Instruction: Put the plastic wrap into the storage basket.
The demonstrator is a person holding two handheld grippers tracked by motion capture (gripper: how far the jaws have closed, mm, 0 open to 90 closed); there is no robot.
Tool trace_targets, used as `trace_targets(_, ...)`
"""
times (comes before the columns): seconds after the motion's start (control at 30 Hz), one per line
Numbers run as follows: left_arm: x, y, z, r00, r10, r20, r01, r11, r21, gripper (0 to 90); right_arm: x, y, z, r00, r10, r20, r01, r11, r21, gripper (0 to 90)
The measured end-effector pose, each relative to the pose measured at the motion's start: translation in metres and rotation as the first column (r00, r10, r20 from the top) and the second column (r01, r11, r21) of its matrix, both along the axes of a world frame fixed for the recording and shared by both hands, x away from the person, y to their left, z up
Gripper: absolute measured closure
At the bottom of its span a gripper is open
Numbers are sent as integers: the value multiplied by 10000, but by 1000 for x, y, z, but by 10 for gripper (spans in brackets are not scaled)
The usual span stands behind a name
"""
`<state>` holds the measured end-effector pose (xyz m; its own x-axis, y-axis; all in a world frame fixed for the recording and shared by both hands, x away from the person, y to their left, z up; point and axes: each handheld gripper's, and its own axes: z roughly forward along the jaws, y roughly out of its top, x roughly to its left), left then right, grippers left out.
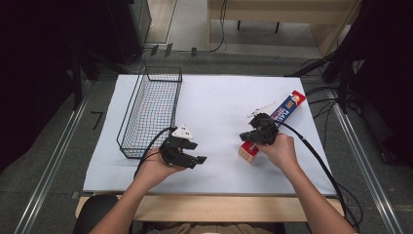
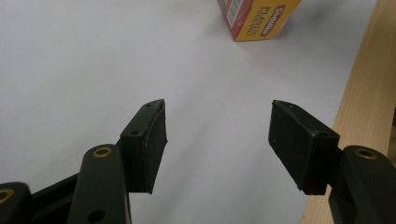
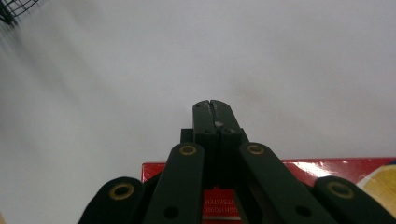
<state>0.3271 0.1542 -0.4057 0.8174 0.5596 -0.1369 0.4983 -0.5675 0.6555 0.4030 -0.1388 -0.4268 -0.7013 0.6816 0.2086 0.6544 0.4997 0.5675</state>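
Note:
A long red, blue and yellow carton [image 1: 285, 109] lies slantwise on the right of the white sheet [image 1: 219, 105]. My right gripper [image 1: 243, 137] hovers over the carton's near end, pointing left, shut with nothing between its pads. In the right gripper view the closed jaw tips [image 3: 213, 105] reach out past the carton's red edge [image 3: 327, 167]; whether they touch it I cannot tell. My left gripper [image 1: 197, 152] sits left of the carton, near the front, open and empty. In the left gripper view its gripper [image 2: 218, 103] faces the carton's yellow end [image 2: 261, 21] farther off.
A black wire basket [image 1: 151, 109] stands on the left of the sheet, long side running away from me; its corner [image 3: 14, 7] shows in the right gripper view. The table's wooden front edge [image 2: 369, 107] runs close to the left gripper. Cables trail from both grippers.

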Motion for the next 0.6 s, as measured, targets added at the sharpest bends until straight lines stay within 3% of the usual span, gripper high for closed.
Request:
trace_targets(0.17,-1,-2,0,10000,-33,41,33,10000,15,377,-9,-11,-1,10000,35,-81,-33,9997,253,900)
trace_targets(0.6,-3,-5,1,9999,-123,90,123,9999,-26,379,-42,-53,-2,9995,-106,-282,109,9999,109,900)
